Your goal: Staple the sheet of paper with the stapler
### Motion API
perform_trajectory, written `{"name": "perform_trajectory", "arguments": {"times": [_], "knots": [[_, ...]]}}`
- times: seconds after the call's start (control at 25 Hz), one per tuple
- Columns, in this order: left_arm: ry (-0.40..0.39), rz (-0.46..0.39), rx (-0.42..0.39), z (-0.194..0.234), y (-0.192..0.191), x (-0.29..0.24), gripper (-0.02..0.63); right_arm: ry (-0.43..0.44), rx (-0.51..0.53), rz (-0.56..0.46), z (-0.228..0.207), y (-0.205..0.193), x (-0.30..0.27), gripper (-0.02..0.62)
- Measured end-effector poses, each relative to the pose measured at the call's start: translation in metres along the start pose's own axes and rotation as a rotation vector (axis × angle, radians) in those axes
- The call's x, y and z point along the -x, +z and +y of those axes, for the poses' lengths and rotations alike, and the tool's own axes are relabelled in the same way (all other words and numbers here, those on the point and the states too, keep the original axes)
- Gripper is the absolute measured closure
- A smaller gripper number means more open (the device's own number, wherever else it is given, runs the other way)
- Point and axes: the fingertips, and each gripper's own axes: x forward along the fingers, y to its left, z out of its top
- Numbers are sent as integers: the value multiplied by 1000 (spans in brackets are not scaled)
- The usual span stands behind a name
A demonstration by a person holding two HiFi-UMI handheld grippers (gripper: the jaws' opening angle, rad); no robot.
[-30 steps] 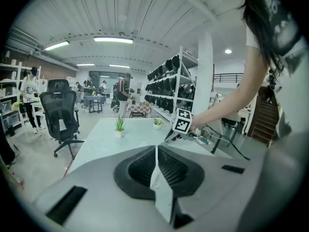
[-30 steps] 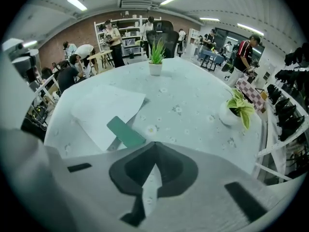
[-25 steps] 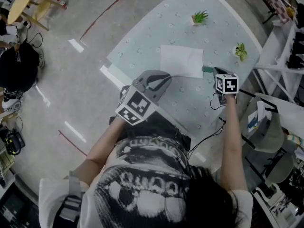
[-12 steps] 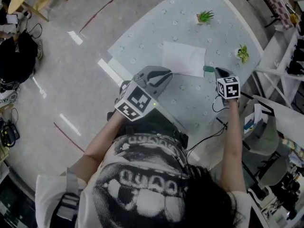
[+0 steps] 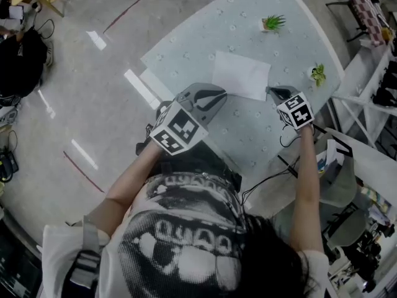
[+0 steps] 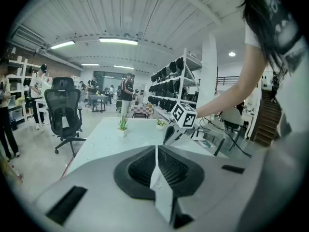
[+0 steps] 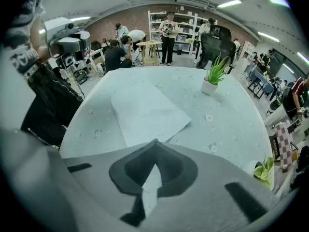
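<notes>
A white sheet of paper lies flat on the pale dotted table; in the right gripper view the paper is just beyond the jaws. My left gripper is shut, its tips at the sheet's near left corner; whether they pinch it I cannot tell. My right gripper points steeply down beside the sheet's near right corner, shut with nothing between its jaws. It also shows in the left gripper view. No stapler shows plainly; the right gripper covers that spot.
Two small potted plants stand on the table, one at the far side and one at the right edge. A cable trails off the near right edge. An office chair and shelving stand beyond the table.
My right gripper has shifted left toward the paper's near right corner and rolled, and it now covers a small green object that lay there. The left gripper has stayed put.
</notes>
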Motion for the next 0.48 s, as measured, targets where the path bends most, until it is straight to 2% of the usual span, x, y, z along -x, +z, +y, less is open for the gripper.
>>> {"name": "perform_trajectory", "arguments": {"times": [0.32, 0.48], "knots": [[2, 4, 24, 9, -6, -4, 594, 78, 153, 122, 5, 3, -6, 589], [-25, 5, 20, 6, -6, -16, 594, 134, 157, 177, 5, 3, -8, 589]]}}
